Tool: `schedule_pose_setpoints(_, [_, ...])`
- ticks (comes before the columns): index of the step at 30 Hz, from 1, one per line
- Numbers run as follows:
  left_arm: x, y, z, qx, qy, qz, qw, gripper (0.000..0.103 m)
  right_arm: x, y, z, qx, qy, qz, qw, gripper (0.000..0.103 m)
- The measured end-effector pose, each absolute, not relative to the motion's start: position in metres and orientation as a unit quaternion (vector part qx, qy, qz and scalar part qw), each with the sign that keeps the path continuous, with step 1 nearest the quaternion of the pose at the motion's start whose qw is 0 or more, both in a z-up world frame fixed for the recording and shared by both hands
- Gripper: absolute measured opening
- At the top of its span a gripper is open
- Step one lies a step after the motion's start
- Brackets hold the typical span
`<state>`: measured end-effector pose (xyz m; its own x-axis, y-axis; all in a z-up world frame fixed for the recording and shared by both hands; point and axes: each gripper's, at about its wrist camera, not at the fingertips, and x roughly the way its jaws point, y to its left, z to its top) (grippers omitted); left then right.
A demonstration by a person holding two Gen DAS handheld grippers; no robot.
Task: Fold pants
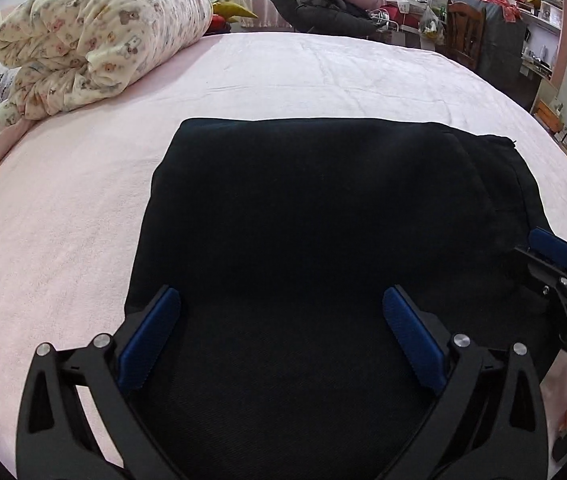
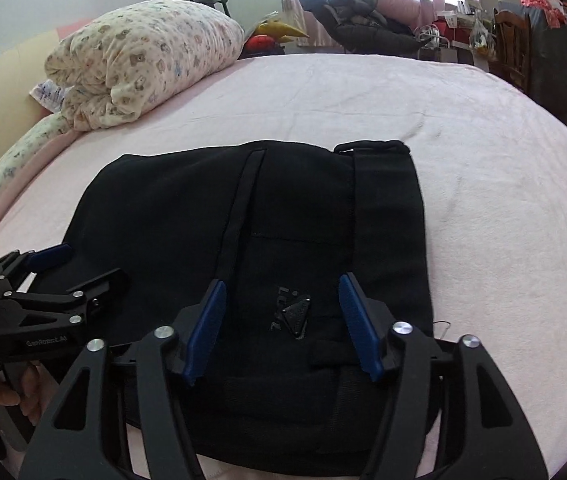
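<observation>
The black pants (image 1: 323, 216) lie folded into a compact rectangle on the pink bed (image 1: 283, 68). In the right wrist view the pants (image 2: 267, 216) show a waistband along the right edge and a small triangular logo patch (image 2: 295, 314). My left gripper (image 1: 281, 312) hovers open over the near left part of the pants, holding nothing. My right gripper (image 2: 281, 300) is open above the logo patch, holding nothing. The left gripper also shows at the left of the right wrist view (image 2: 71, 264), and the right gripper at the right edge of the left wrist view (image 1: 539, 256).
A rolled floral quilt (image 1: 95, 36) lies at the far left of the bed, also visible in the right wrist view (image 2: 143, 60). Dark clothes (image 1: 307, 0) pile up beyond the far edge. A wooden chair (image 1: 465, 36) and shelves stand at the right.
</observation>
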<state>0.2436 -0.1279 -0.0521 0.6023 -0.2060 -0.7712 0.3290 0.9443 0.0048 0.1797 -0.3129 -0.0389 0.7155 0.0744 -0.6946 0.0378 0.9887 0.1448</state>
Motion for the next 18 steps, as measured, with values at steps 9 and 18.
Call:
schedule_pose_setpoints(9, [0.212,-0.128,-0.035,0.096,0.387,-0.127,0.908,0.101,0.151,-0.314,-0.015,0.080,0.320,0.005,0.944,0.070])
schedule_pose_setpoints(18, [0.178,-0.126,-0.036,0.111,0.393,-0.122,0.905,0.101,0.132,-0.293,-0.023,-0.061,0.352,-0.093,0.929,0.070])
